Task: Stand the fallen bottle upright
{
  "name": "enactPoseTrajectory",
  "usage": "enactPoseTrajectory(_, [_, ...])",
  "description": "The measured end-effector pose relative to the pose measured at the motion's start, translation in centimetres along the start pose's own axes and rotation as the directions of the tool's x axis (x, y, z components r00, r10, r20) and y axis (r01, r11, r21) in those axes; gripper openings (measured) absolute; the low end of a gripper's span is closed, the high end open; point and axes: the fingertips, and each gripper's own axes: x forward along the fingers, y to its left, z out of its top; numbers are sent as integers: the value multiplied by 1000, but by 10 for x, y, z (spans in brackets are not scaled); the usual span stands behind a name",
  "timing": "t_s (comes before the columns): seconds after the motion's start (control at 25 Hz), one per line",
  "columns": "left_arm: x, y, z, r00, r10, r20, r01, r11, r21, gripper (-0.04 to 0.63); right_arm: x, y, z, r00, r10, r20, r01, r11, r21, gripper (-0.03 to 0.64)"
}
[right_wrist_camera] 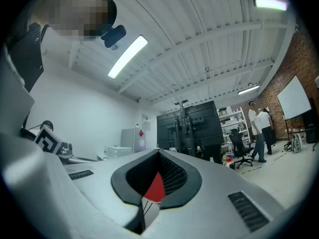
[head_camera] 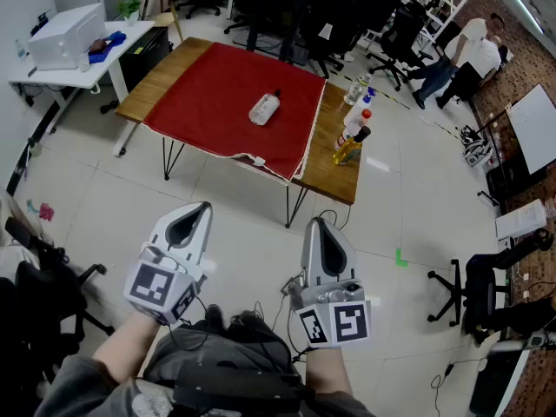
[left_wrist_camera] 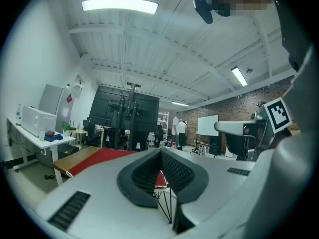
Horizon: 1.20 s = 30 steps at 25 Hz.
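Jaws of both my left gripper (head_camera: 201, 207) and right gripper (head_camera: 317, 222) sit closed on nothing, well short of the table (head_camera: 155, 78). Farther off, the bottle (head_camera: 264, 109) lies on its side on the red cloth (head_camera: 217, 94), neck pointing away and rightward. Only the head view shows it; my gripper views catch just cloth.

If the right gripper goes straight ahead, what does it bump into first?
Probably the red cloth at the near edge of the table; nothing shows in between, though depth is unclear.
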Motion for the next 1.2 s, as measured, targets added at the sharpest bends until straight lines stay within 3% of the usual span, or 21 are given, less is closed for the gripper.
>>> enactPoseTrajectory(0.48, [80, 70, -8, 999, 38, 0, -38, 999, 11, 40, 95, -46, -33, 998, -33, 48, 32, 999, 16, 14])
enactPoseTrajectory(0.76, [204, 114, -4, 998, 66, 17, -67, 997, 43, 40, 205, -127, -66, 997, -15, 72, 10, 998, 63, 14])
enactPoseTrajectory(1.2, [386, 183, 3, 991, 134, -25, -133, 991, 25, 40, 357, -236, -106, 1000, 14, 18, -16, 994, 108, 14])
